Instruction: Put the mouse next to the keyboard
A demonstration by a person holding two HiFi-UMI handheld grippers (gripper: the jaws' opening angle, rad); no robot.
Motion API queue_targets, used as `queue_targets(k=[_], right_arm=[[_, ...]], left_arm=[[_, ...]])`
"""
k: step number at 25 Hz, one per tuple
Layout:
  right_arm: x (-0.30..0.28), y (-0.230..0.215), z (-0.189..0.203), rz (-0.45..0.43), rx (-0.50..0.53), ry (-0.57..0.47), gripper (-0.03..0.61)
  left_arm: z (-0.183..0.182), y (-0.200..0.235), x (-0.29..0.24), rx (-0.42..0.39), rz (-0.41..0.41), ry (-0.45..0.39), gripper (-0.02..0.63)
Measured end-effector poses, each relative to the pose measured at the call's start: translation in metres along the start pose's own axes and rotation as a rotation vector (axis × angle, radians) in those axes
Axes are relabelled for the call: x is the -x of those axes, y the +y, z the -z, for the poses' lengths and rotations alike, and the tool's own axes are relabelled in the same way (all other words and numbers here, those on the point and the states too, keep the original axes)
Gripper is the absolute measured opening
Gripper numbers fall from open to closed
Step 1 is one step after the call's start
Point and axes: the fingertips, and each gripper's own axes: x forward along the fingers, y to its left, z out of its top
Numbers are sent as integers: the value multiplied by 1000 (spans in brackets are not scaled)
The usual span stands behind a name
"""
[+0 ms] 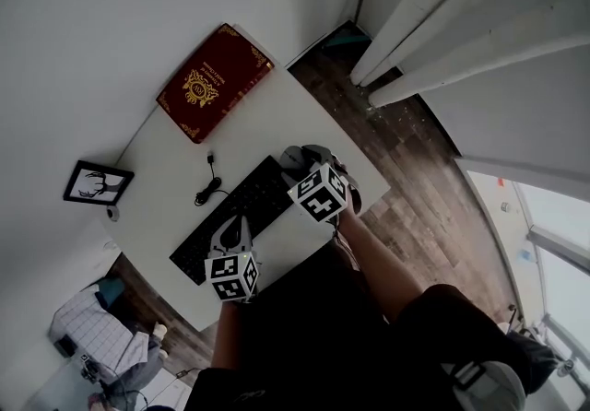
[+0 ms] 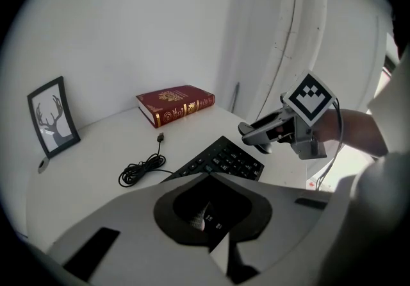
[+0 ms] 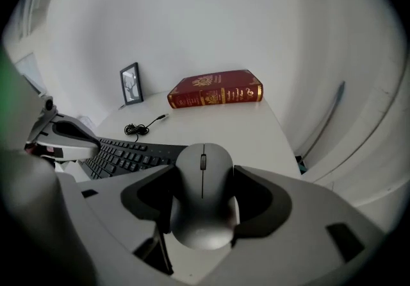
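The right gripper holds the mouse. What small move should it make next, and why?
Probably lower the mouse onto the bare table just past the keyboard's end: the right gripper is shut on it, and it seems to hang above the surface.

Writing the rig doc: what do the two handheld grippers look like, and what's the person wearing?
Both the left gripper and right gripper are light grey moulded plastic, with black pads lining the jaws. Each carries a white cube printed with black square markers. The person wears dark clothing; no sleeve reaches the forearms.
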Motion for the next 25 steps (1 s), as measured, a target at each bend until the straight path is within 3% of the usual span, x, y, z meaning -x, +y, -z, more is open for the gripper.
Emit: queue_targets(k=[25], right_arm=[[-18, -23, 13, 67, -25, 74, 299]], left_arm=[[1, 11, 8, 22, -43, -4, 2]])
